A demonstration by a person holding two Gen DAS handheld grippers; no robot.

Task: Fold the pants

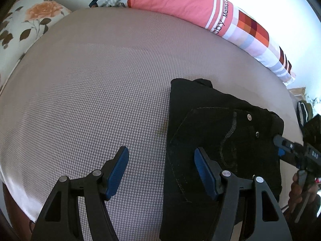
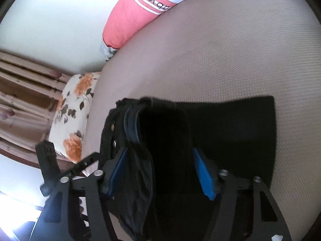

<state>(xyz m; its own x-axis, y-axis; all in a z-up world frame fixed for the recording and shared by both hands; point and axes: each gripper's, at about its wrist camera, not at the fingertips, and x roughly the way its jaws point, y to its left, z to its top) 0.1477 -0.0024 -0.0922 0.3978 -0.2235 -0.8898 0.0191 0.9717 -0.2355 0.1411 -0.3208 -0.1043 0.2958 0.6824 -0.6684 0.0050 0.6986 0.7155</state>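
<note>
The black pants [image 1: 210, 124] lie folded in a thick stack on the right part of the bed, button and rivets facing up. My left gripper [image 1: 161, 168] hovers open over the stack's left edge. Its right finger [image 1: 202, 170] is above the fabric, its left finger [image 1: 120, 168] above bare sheet, and neither pad presses on anything. My right gripper [image 2: 160, 170] is at the waist end of the pants [image 2: 240, 130]. The bunched waistband fills the gap and touches both blue pads. In the left wrist view that right gripper [image 1: 280, 145] meets the stack's right edge.
The bed has a grey houndstooth sheet [image 1: 90, 100]. A long pink and checked bolster [image 1: 180, 2] lies along the far edge, and a floral pillow [image 1: 30, 24] is at the far left corner. Brown curtains [image 2: 24, 100] hang beyond. A person's hand [image 1: 299, 190] holds the right gripper.
</note>
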